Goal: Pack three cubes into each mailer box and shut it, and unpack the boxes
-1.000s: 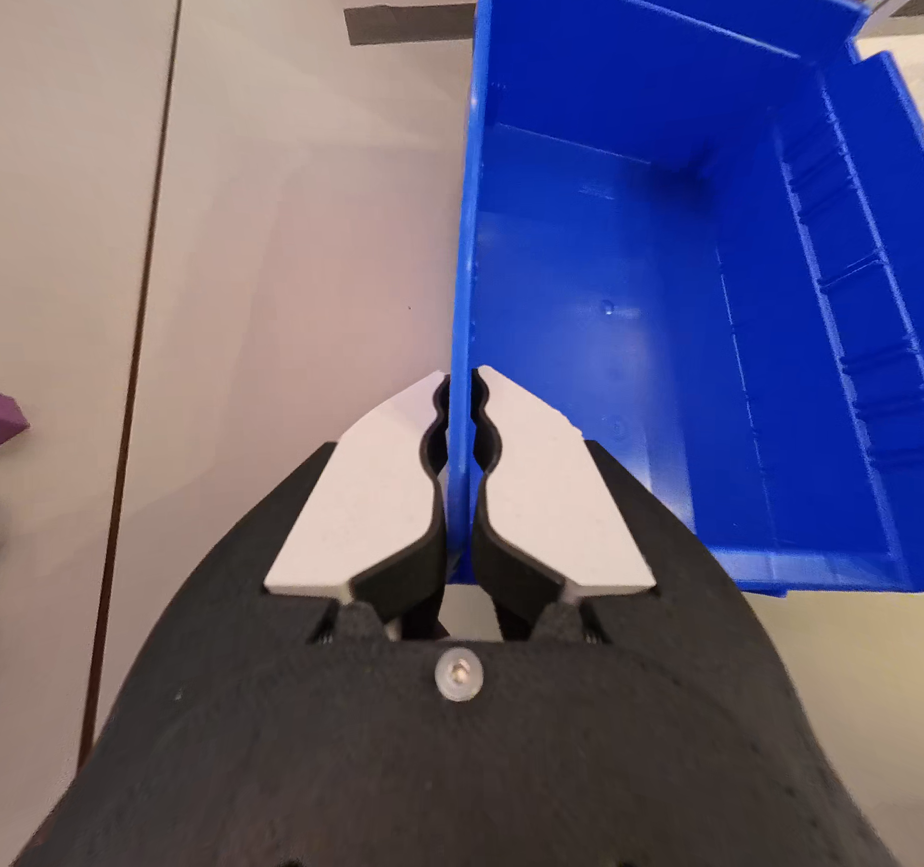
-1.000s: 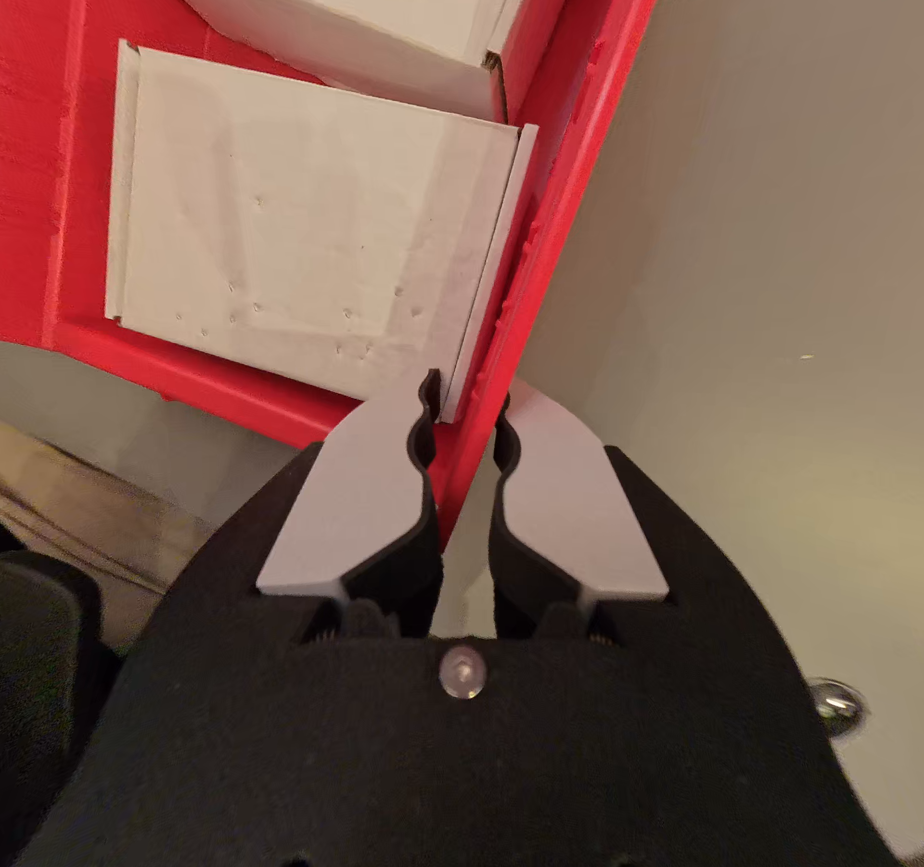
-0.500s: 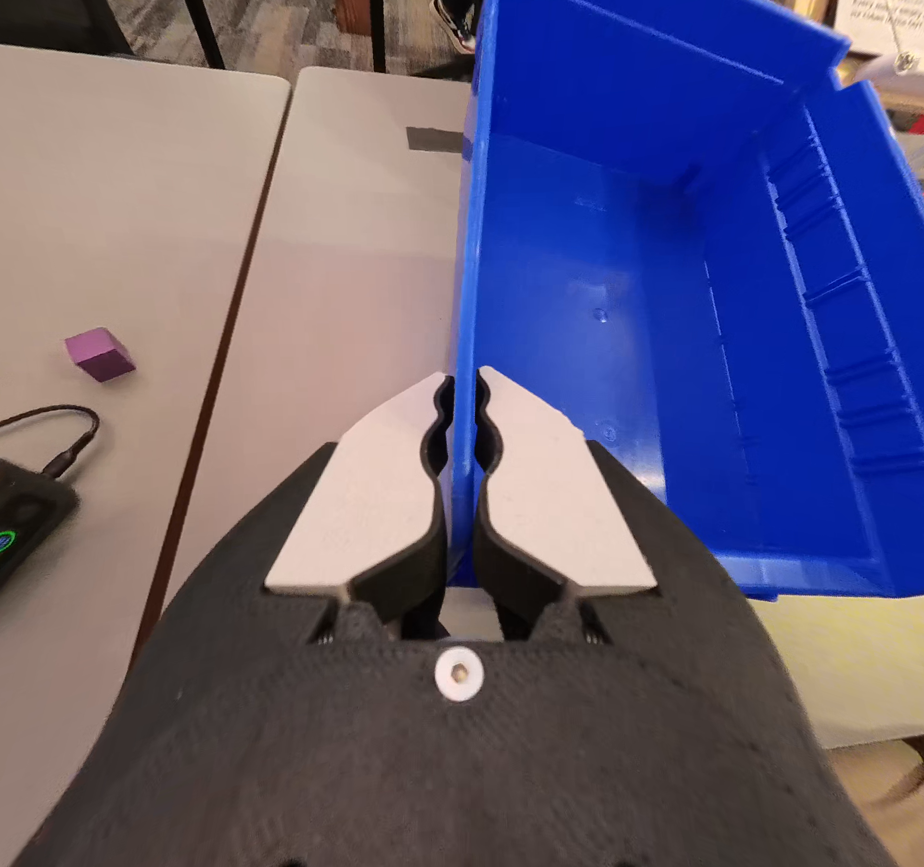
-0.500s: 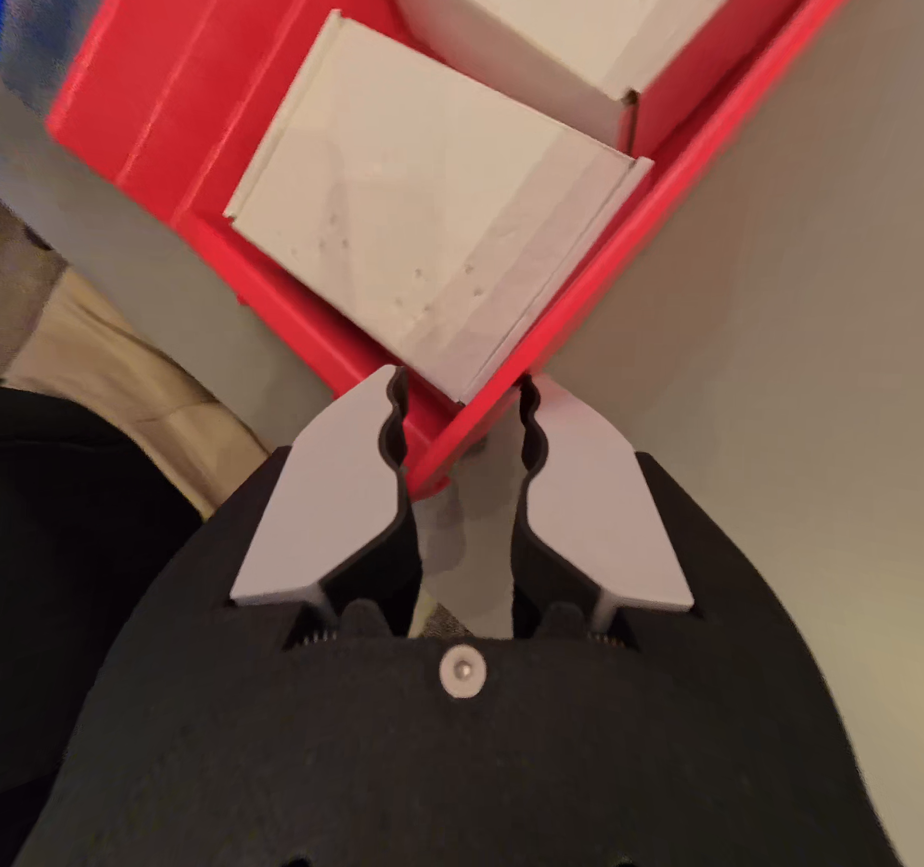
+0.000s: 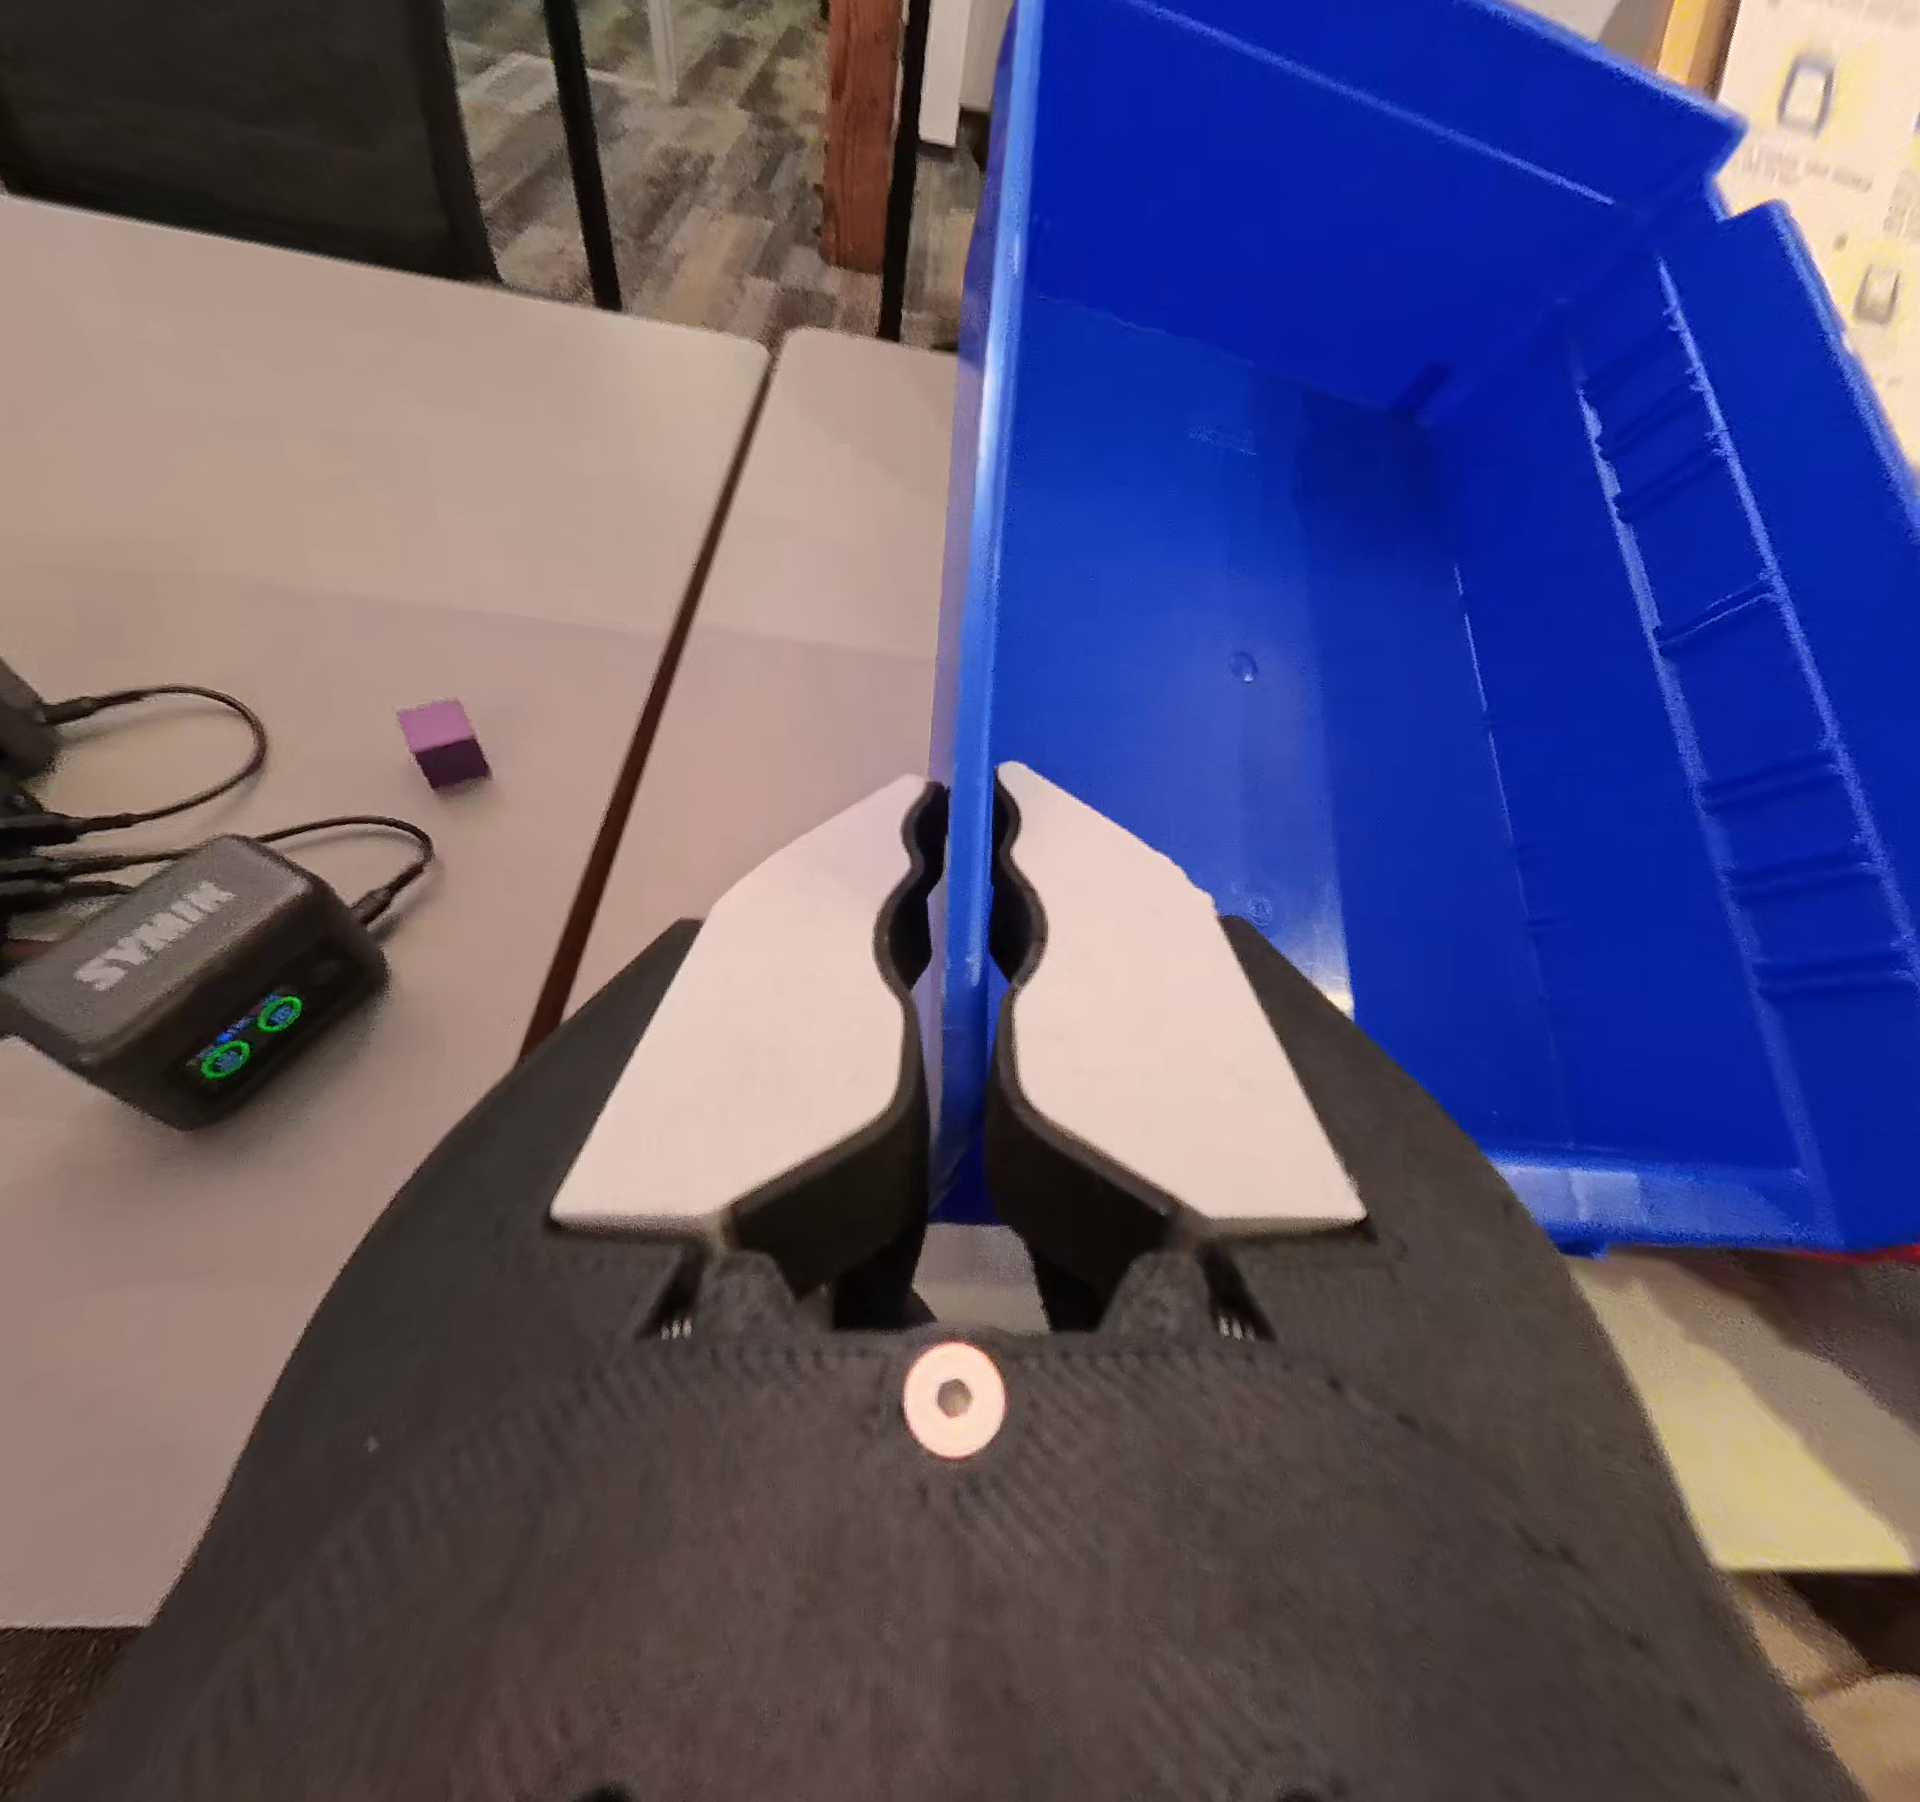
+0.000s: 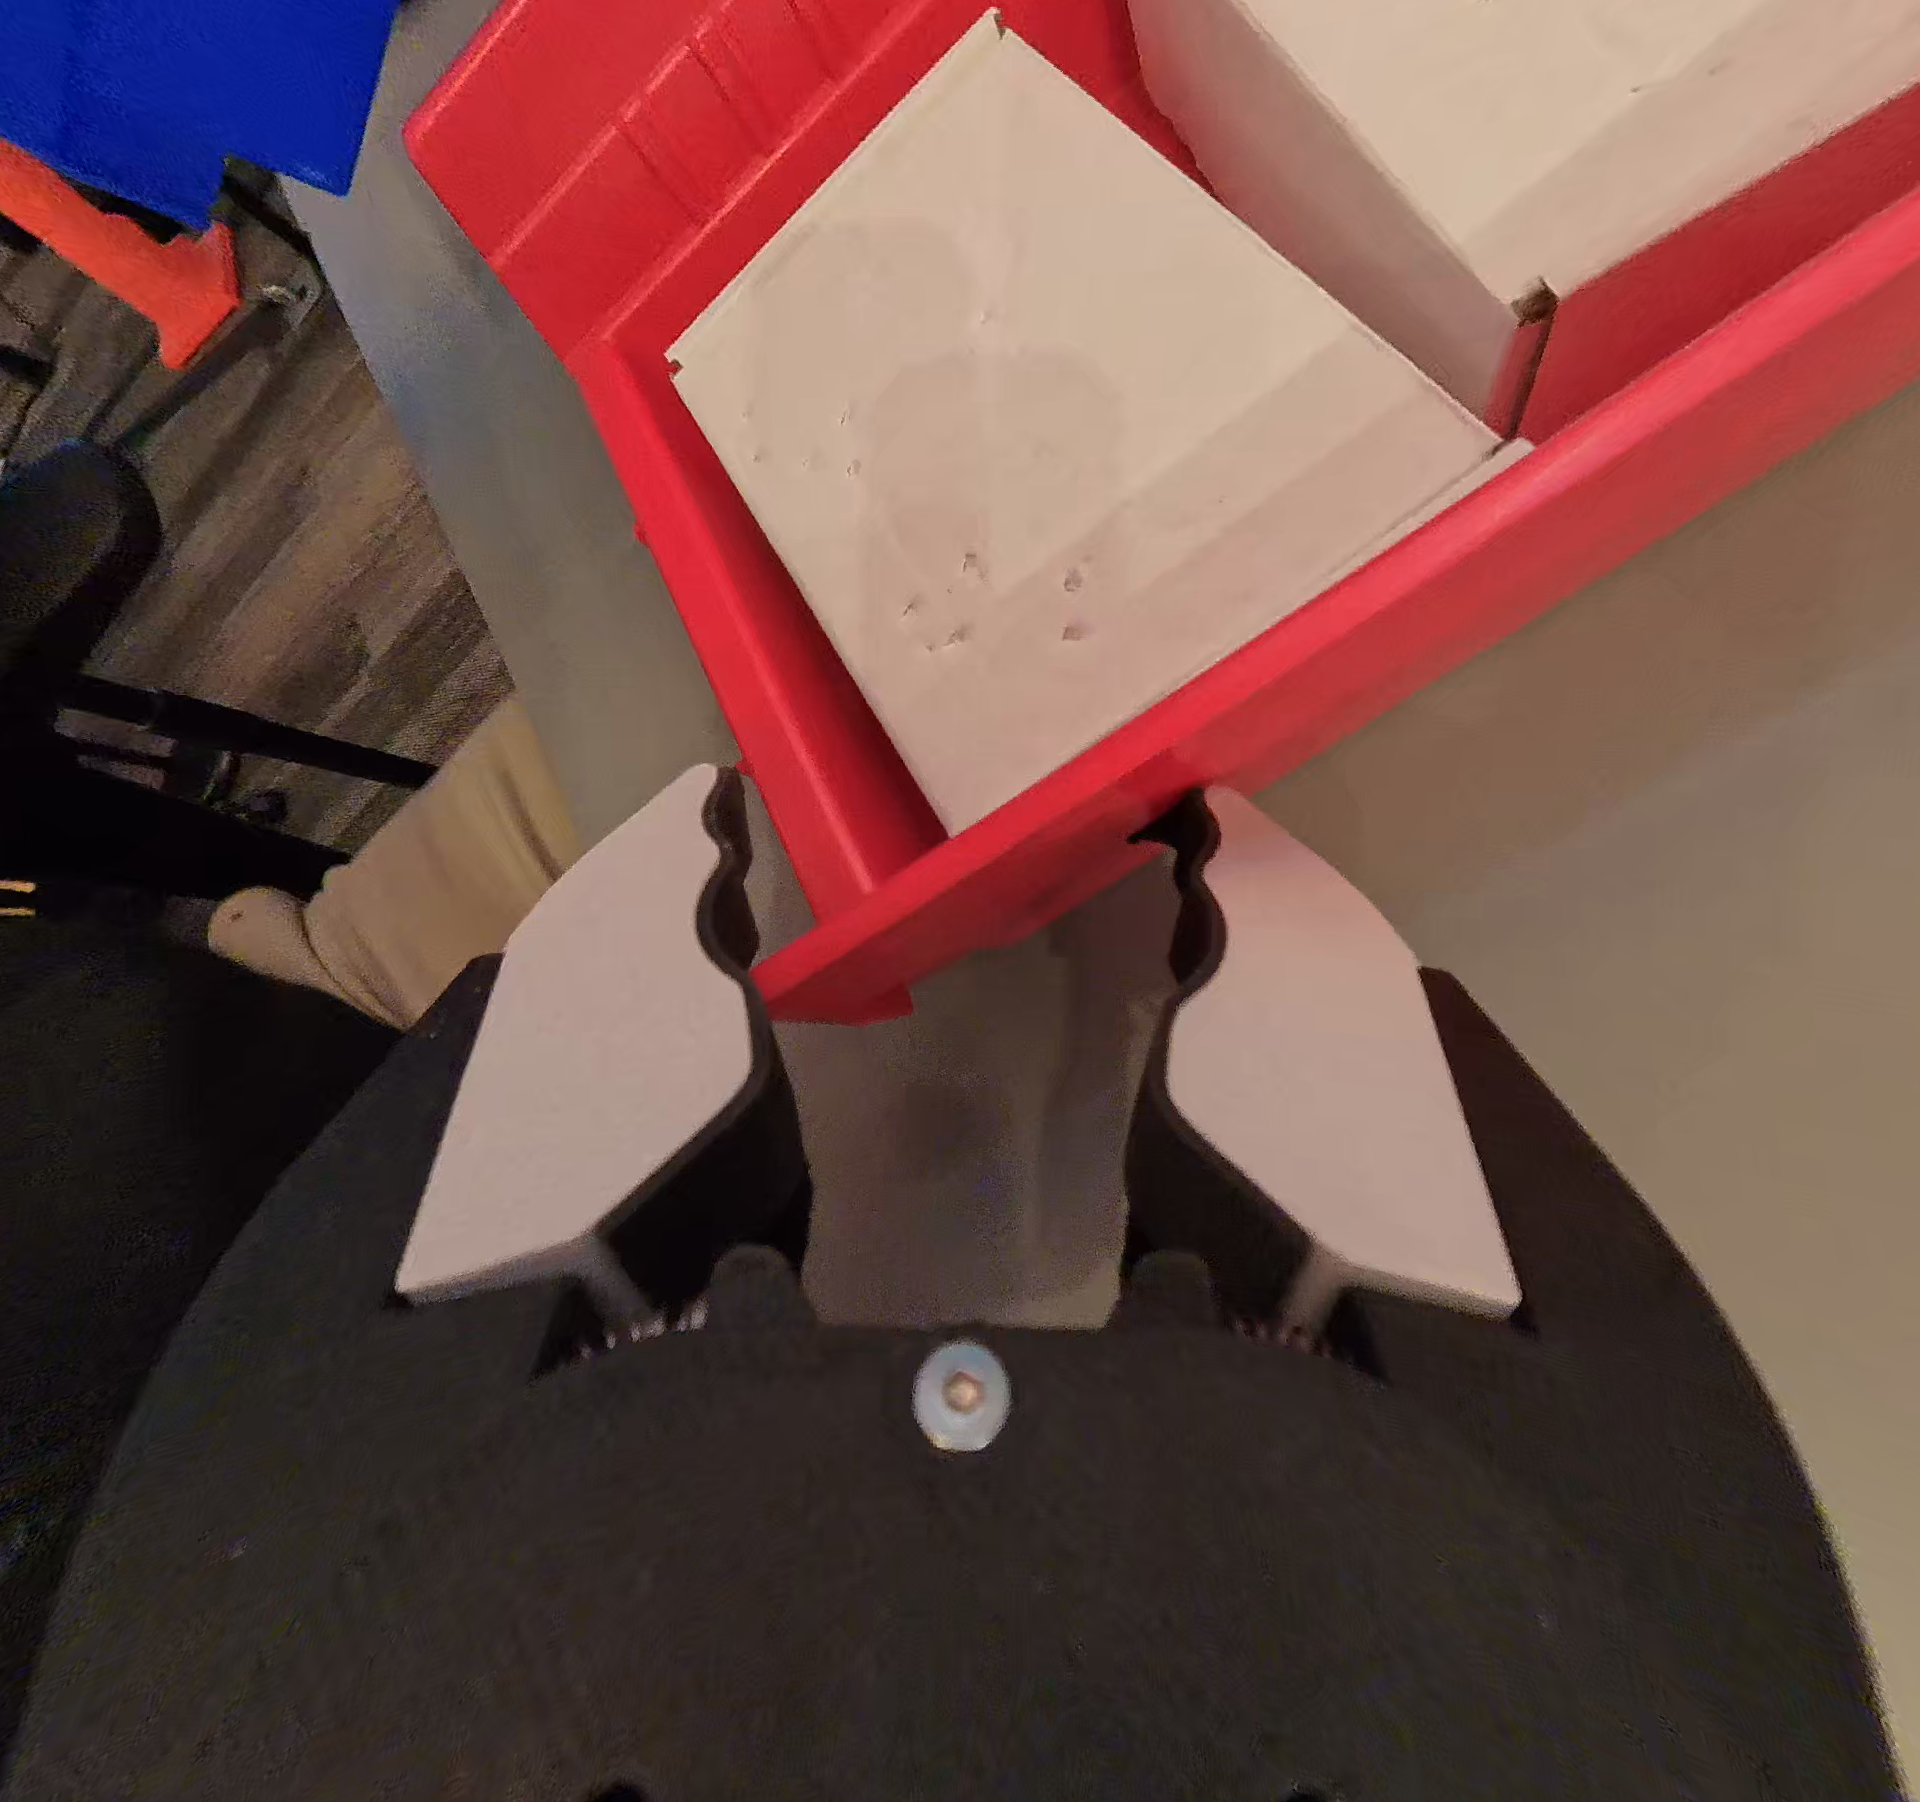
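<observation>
My left gripper (image 5: 971, 796) is shut on the left wall of an empty blue bin (image 5: 1351, 661) and holds it raised and tilted above the table. A purple cube (image 5: 445, 742) lies on the table to the left. My right gripper (image 6: 961, 817) is open, with the near corner of a red bin (image 6: 1039, 879) between its fingers. The red bin holds two shut white mailer boxes: one (image 6: 1039, 422) near the corner, one (image 6: 1455, 59) behind it at the upper right. The blue bin also shows in the right wrist view (image 6: 187, 17) at the top left.
A dark charger block (image 5: 197, 983) with cables lies at the table's left edge. A seam (image 5: 644, 765) runs between two table tops. Chair legs and floor show beyond the table's far edge. In the right wrist view a black chair (image 6: 94, 713) stands off the table's near edge. There is about 45 cm between the tips of the two grippers. The purple cube (image 5: 445, 742) lies around 30 cm away from my left fingertips.
My left gripper has lifted and tipped back with the blue bin, so the cube and charger came into view. My right gripper has opened off the red bin's wall and drawn back to its corner.
</observation>
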